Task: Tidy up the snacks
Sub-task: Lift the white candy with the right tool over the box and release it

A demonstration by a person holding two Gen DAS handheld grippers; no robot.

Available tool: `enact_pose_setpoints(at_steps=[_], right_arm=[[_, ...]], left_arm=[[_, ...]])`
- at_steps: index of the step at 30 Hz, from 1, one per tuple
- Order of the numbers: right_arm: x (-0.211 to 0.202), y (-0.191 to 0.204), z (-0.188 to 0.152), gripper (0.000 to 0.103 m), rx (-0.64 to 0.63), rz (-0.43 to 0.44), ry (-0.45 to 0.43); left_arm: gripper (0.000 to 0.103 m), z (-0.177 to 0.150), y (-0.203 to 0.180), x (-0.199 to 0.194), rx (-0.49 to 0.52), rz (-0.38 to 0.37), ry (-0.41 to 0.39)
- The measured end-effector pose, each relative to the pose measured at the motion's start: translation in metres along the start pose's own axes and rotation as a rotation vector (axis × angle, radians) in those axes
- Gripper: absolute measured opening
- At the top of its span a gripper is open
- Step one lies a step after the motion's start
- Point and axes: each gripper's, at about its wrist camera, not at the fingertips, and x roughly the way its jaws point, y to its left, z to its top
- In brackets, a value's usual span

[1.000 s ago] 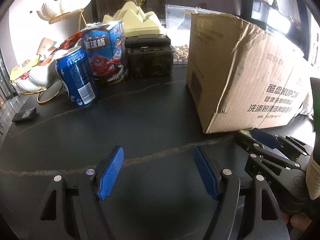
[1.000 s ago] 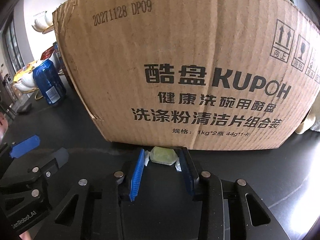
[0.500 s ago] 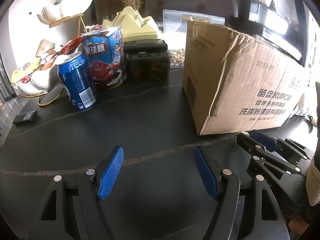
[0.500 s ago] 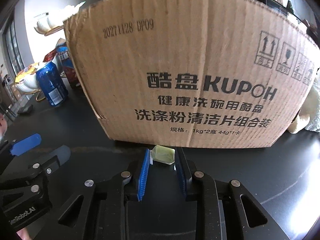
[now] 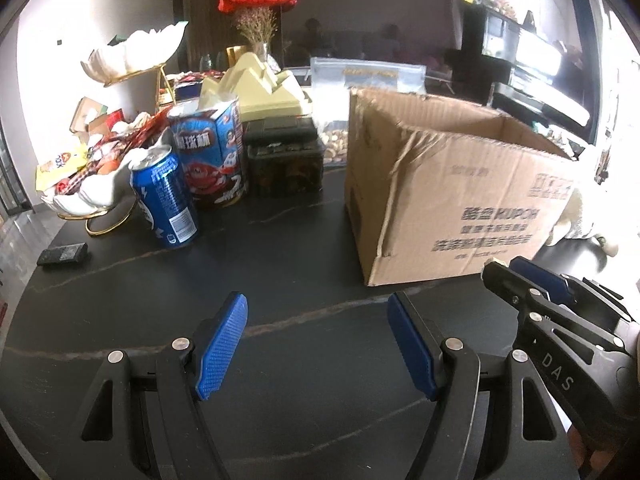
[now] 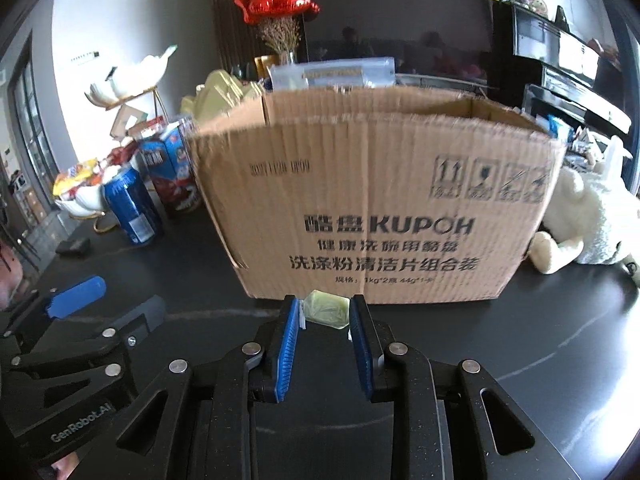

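candy (image 6: 325, 309): small, pale green wrapper; pinched between blue pads of right gripper (image 6: 324, 320), low against front wall of box, off the table by the look of it.
right gripper: jaws just closed in, narrow gap, candy filling it; wrapper ends poking out past the pads.
box (image 6: 376, 184): brown carton, top open, flaps gone or folded, front rim ragged; inside not visible from here.
left gripper (image 5: 316, 344): to the left of box, jaws standing wide, nothing between them; dark table beneath.
can (image 5: 164, 196): blue, upright, left of box, well apart from it.
carton (image 5: 210, 152): blue snack pack just behind can, further left of box.
tub (image 5: 284, 160): dark lidded container, left of box's far corner.
bowl (image 5: 86, 196): white, on gold stand, heaped with packets, farthest left of box.
plush (image 6: 588, 216): white, lying at right side of box, touching or nearly so.
table (image 5: 280, 248): black, faint veins, bare in front of box.
step: candy gripped and being carried; judged early-to-mid task, loose snacks left of box not yet dealt with.
next: lift above front rim of box, move over the opening, then release; enough height needed to clear the torn cardboard edge.
risk: small slick wrapper, light grip; slip possible on the way up.
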Motion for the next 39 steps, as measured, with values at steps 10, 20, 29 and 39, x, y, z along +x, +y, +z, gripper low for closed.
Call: enact_pose_setpoints(at_steps=[10, 20, 29, 39], right_arm=[[-0.04, -0.001, 0.023, 0.027, 0.015, 0.001, -0.078], [-0.078, -0.004, 0.05, 0.027, -0.021, -0.019, -0.163], [-0.088, -0.007, 0.09, 0.027, -0.042, -0.022, -0.208], [-0.072, -0.008, 0.129, 0.027, -0.085, -0.06, -0.189]], left_arm=[[0.072, 0.023, -0.014, -0.038, 0.03, 0.002, -0.069], [0.076, 0.052, -0.024, -0.071, 0.062, 0.005, -0.125], [0.09, 0.096, -0.033, -0.078, 0.11, -0.002, -0.133], [0.099, 0.138, -0.03, -0.072, 0.139, 0.052, -0.162]])
